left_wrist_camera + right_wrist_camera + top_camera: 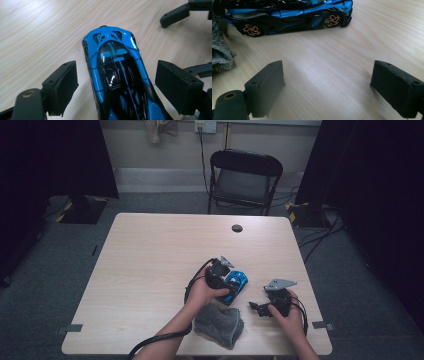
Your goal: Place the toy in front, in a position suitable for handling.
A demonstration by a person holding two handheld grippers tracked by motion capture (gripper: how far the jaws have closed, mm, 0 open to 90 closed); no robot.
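A: Left gripper view has the blue toy car (117,75) sitting right between the left gripper's (116,86) 2 jaws, wide open, not touching it.

B: Yep, near the table's (150,250) front edge. Right gripper (327,85) gapes open too, holding nothing, car well ahead, grey cloth (220,47) beside.
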